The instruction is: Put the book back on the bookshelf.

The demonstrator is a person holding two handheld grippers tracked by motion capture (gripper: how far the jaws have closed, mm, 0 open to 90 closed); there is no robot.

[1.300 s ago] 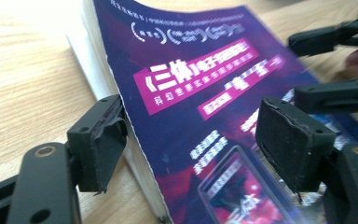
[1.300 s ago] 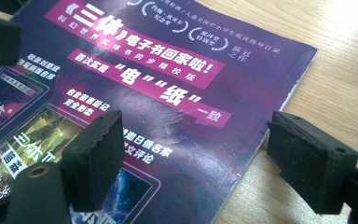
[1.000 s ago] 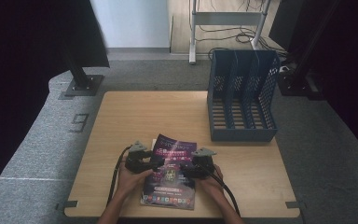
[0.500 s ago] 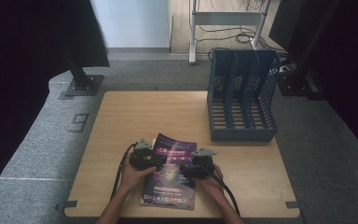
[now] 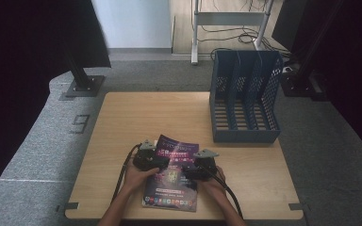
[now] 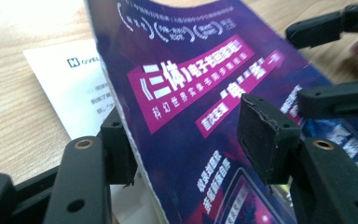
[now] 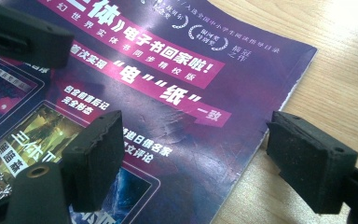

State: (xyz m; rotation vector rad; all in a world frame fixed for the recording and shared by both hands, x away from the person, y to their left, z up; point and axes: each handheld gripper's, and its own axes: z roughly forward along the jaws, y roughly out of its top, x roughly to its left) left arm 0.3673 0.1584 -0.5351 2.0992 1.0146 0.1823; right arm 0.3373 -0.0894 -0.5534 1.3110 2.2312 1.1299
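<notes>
So the purple magazine (image 5: 172,174) is lying on the tabletop (image 5: 136,117) right at the near edge, with a hand-held gripper on each side of it. The left hand-held gripper (image 5: 150,159) sits at the magazine's left edge, and in the left gripper view (image 6: 186,140) that edge is lifted up between its two jaws, one jaw under it and one over the cover. The jaws have just been closing in, but there's a visible gap between the upper pad (image 6: 263,135) and the cover, so it's not clamped yet. A white printed sheet (image 6: 74,88) peeks out from under the magazine just past the lower jaw.

The right hand-held gripper (image 5: 199,165) is at the magazine's right edge. In the right gripper view (image 7: 200,158) its jaws stand wide apart, one over the cover and one over bare wood, with the edge lying flat between them.

A blue file rack (image 5: 244,101) stands well beyond the right hand-held gripper, at the far right of the tabletop.
</notes>
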